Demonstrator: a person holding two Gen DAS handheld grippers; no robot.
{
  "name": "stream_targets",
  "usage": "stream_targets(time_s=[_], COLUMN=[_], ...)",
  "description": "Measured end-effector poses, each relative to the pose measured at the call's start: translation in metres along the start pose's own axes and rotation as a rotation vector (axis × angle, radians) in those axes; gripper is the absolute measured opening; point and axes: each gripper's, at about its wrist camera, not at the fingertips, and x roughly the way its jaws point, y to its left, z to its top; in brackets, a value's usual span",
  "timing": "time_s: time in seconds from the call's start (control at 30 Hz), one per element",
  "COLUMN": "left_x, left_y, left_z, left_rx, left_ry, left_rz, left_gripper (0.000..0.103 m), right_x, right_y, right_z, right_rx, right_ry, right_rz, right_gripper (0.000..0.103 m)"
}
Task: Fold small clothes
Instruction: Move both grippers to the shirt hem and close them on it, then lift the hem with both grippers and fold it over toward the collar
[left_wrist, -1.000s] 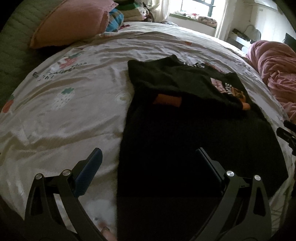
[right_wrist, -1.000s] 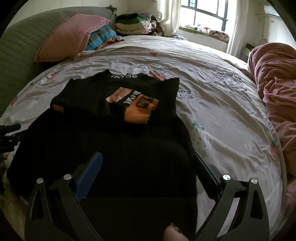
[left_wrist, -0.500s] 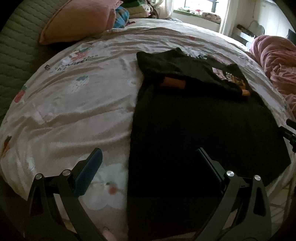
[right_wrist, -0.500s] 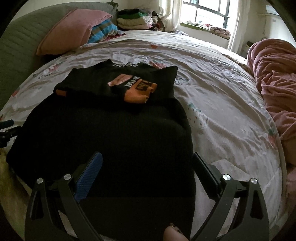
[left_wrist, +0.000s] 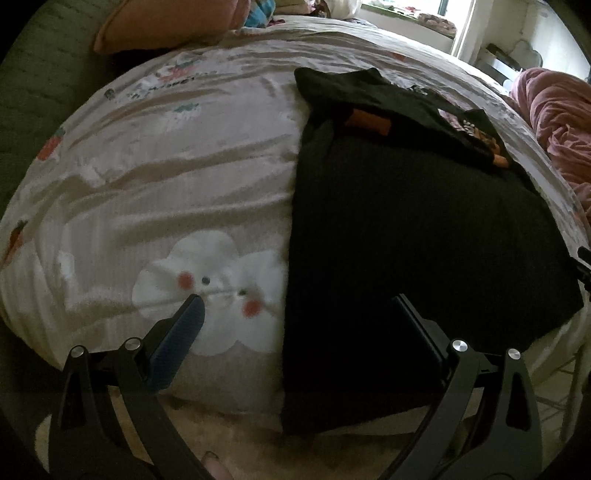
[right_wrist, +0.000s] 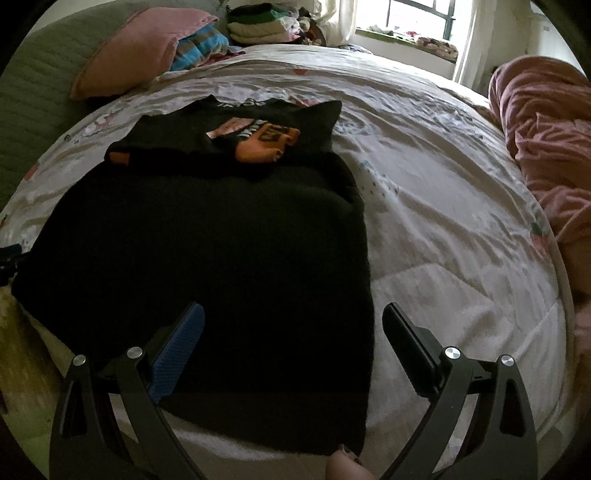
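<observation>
The left tool (left_wrist: 295, 317) hangs wide open and empty above the near edge of a bed (left_wrist: 155, 192), its blue-padded finger (left_wrist: 177, 343) over the pale printed cover and its other finger over a black garment (left_wrist: 417, 266). The right tool (right_wrist: 291, 325) is likewise spread wide, gripping nothing, straddling the right edge of the same black garment (right_wrist: 207, 240), which lies flat on the bed (right_wrist: 443, 206) with its hem draped over the near edge. On the garment's far end rests a smaller dark piece with orange print (right_wrist: 258, 136); a pink pillow (right_wrist: 136, 62) sits at the bed's far left and a pink blanket (right_wrist: 546, 125) is heaped at the right.
</observation>
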Motion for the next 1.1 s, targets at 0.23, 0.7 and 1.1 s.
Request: stream_targets(time_s=[0.23,0.7,1.1], left_x=[-0.006,-0.010,-0.005], left_y=[0.003,-0.005,-0.001], left_z=[-0.013,-0.028,-0.028], left_rx=[-0.019,0.010,-0.009], left_ry=[0.006,0.046,0.058], left_rz=[-0.033,-0.085,-0.104], left_gripper=[0.043,0.031,0.037], right_x=[-0.003,-0.011,-0.024], right_y=[-0.007,-0.028,-0.036], right_z=[-0.015,-0.056,-0.049], right_rx=[0.005,0.050,0.076], right_ry=[0.029,0.100,0.059], right_rz=[0.018,0.113,0.158], right_gripper=[0.096,0.064,0.009])
